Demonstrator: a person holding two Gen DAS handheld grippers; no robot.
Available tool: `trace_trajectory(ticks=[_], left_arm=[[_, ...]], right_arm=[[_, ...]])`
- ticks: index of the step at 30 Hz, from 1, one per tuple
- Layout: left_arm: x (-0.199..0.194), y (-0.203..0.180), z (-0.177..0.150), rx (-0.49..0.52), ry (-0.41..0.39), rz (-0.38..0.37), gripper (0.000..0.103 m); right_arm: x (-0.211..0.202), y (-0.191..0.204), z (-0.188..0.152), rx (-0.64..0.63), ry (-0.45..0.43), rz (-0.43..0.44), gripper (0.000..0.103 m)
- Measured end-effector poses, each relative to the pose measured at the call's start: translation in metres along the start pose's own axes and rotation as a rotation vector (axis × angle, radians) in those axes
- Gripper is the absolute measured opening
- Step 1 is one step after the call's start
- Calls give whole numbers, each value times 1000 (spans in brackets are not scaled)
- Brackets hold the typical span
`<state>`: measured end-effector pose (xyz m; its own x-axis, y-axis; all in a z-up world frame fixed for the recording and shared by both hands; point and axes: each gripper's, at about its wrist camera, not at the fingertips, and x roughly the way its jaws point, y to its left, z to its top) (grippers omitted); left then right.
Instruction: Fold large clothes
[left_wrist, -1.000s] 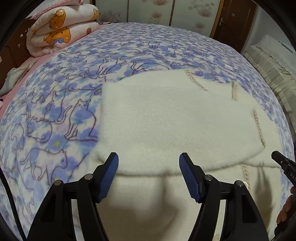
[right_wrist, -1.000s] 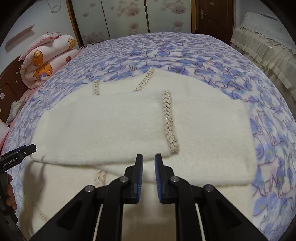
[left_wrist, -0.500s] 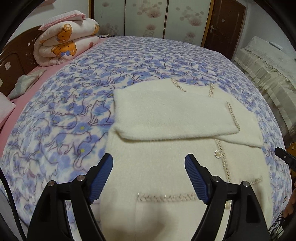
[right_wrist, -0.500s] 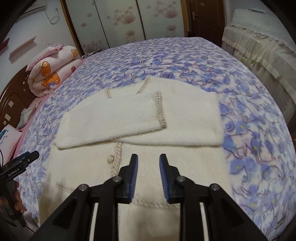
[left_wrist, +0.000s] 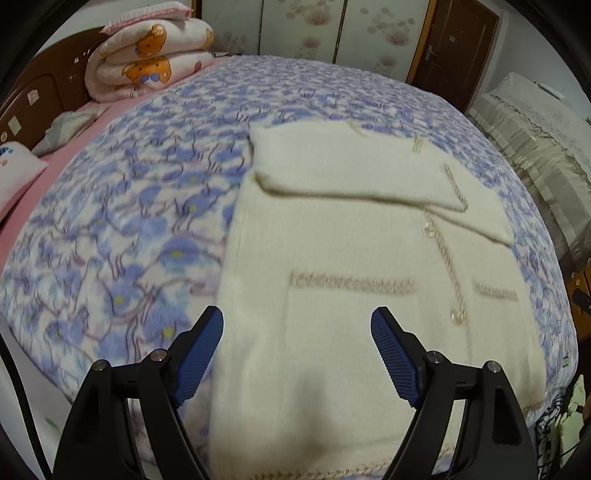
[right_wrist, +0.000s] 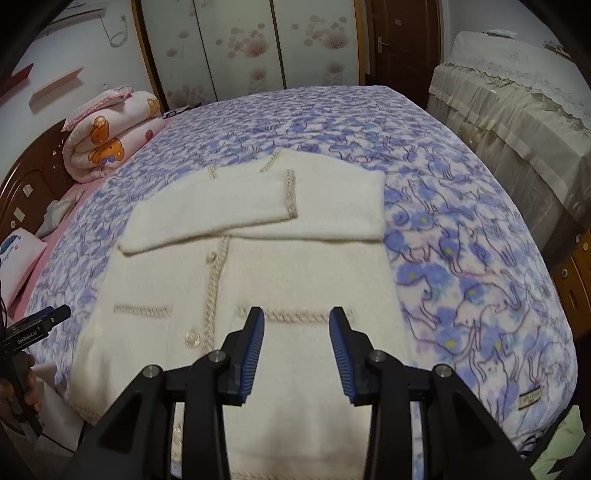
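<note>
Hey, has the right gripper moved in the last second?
Yes. The right gripper has pulled back toward the foot of the bed: the cardigan's folded sleeves now lie far ahead, and its fingers have opened above the pocket trim.

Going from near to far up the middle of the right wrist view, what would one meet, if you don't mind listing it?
right gripper → cardigan's pocket trim → folded sleeves → cat-print blanket → wardrobe doors.
</note>
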<state>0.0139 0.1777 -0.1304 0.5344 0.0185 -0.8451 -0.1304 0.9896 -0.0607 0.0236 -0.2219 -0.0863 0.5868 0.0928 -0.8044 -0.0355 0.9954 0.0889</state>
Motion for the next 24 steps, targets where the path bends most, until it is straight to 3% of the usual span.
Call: trace_trajectory(ticks=[8,19,24], left_arm=[[23,14,-50,7,92,8,81],[46,47,-84,-54,173,-18,81],[52,52,-90,-59,178,-60,81]], right_arm=[[-1,-21,-44,-35,66,-28,37],[34,-59,-73,118,178,25,37],[54,-69,-87,130,246,61,37]])
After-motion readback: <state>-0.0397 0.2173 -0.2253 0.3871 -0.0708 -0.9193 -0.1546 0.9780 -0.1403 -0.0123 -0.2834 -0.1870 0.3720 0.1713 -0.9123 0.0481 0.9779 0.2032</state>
